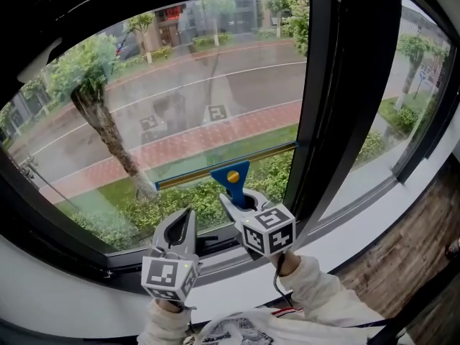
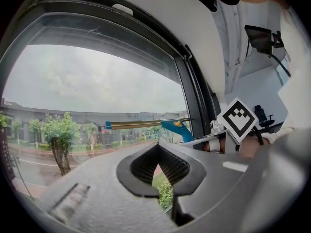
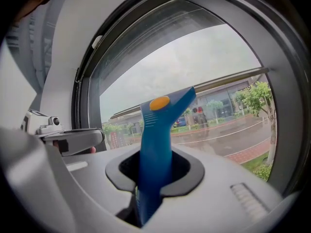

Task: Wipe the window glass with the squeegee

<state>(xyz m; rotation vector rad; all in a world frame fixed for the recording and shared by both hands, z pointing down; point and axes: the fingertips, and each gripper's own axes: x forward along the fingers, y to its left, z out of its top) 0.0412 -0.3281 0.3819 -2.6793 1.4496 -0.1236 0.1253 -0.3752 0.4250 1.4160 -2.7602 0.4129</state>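
The squeegee [image 1: 231,173] has a blue handle, an orange button and a brass-coloured blade bar lying level against the lower part of the window glass [image 1: 180,92]. My right gripper [image 1: 241,201] is shut on the blue handle [image 3: 156,140], which stands up between its jaws. My left gripper [image 1: 184,226] hovers just left of it and lower, near the bottom frame, shut with nothing in it. In the left gripper view the squeegee [image 2: 146,124] shows ahead and to the right, beside the right gripper's marker cube [image 2: 238,121].
A dark vertical mullion [image 1: 321,99] stands immediately right of the squeegee blade. The white sill [image 1: 359,225] runs below the dark bottom frame [image 1: 215,243]. A second pane [image 1: 402,99] lies to the right. Wood-patterned flooring [image 1: 417,254] shows at lower right.
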